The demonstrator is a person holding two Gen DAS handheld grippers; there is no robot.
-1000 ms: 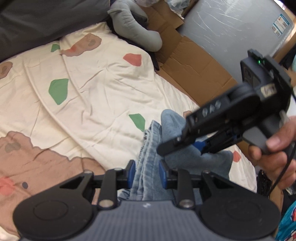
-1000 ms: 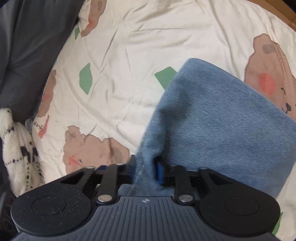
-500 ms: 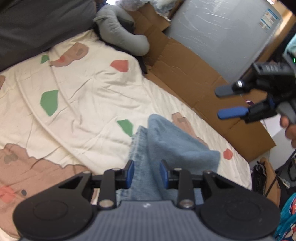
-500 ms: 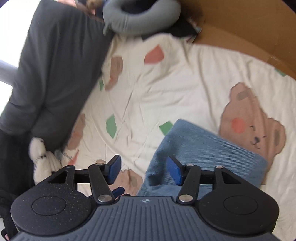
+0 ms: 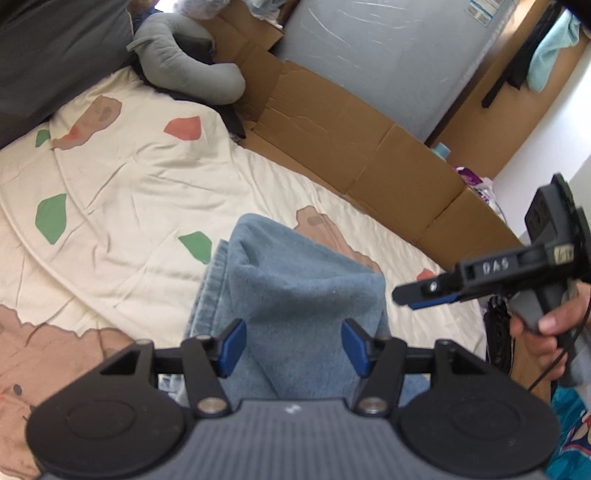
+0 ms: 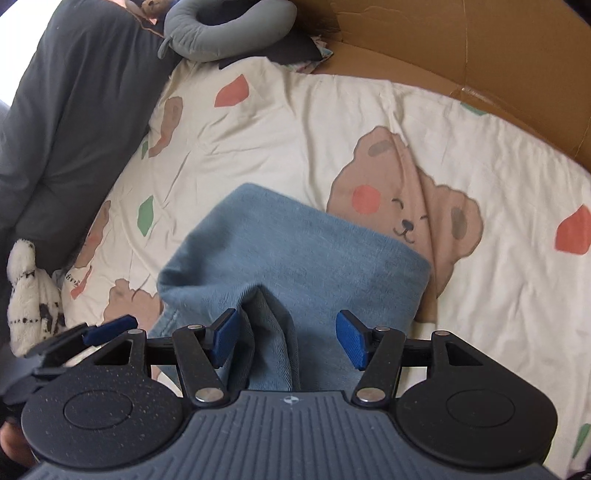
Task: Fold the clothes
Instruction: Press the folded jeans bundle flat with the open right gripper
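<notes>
- Landmark: folded blue garment (image 5: 295, 295), lying on the cream bedsheet (image 5: 129, 192), near the sheet's cardboard-side edge in the left wrist view.
- Left gripper (image 5: 293, 347): jaws opening, blue pads standing clear on either side of the garment's near end; cloth sits between them but is not pinched. Released.
- Right gripper (image 6: 284, 341): jaws wide apart, a raised ridge of the garment between the pads, touching neither as far as can be seen. Released.
- Left wrist view only: the right gripper (image 5: 436, 295) seen from outside, to the right of the garment and off the cloth, held in a hand (image 5: 546, 332); a grey metallic panel (image 5: 388, 55) beyond the flattened cardboard (image 5: 332, 136); a teal cloth (image 5: 550, 48) hanging far behind.
- Right wrist view only: a smiling bear print (image 6: 406, 214) partly covered by the garment's far edge; a white fluffy item with dark stitch marks (image 6: 29, 291) left of the garment; a blue pad of the left gripper (image 6: 110, 328) at lower left.
- Both views: grey neck pillow (image 6: 229, 26), curved and soft, beyond the garment at the bed's head; dark grey bedding (image 6: 66, 110) beside it.
- Textures: garment looks like soft, faintly nubbed denim-blue knit, stacked layers showing along its left edge in the left view. Sheet is wrinkled cotton with green, red and brown patches. Gripper bodies matte black, ribbed grey housing.
</notes>
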